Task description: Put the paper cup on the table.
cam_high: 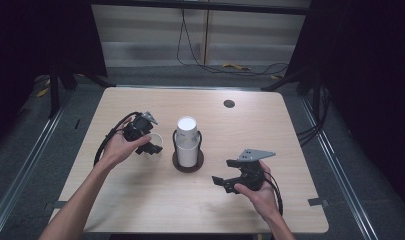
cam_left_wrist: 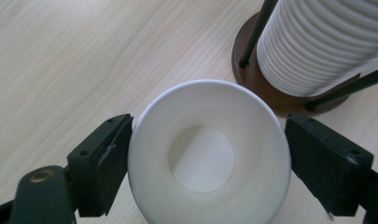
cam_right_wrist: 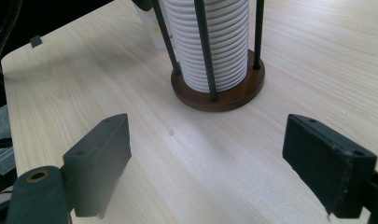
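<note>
A single white paper cup (cam_left_wrist: 205, 158) stands upright on the wooden table (cam_high: 140, 195), just left of a tall stack of white cups (cam_high: 187, 140) in a black-rod holder with a round brown base (cam_left_wrist: 270, 95). My left gripper (cam_left_wrist: 209, 140) is open, with one jaw on each side of the cup's rim, very close to it. In the high view the left gripper (cam_high: 149, 146) sits over that cup (cam_high: 155, 141). My right gripper (cam_high: 224, 171) hovers open and empty right of and nearer than the holder. The right gripper (cam_right_wrist: 207, 158) faces the stack (cam_right_wrist: 210, 42).
The holder's thin black rods (cam_right_wrist: 203, 51) rise around the stack. A round black grommet (cam_high: 229, 103) is set in the table's far side. The table's front edge lies close behind both hands. Cables (cam_high: 200, 60) lie on the floor beyond the table.
</note>
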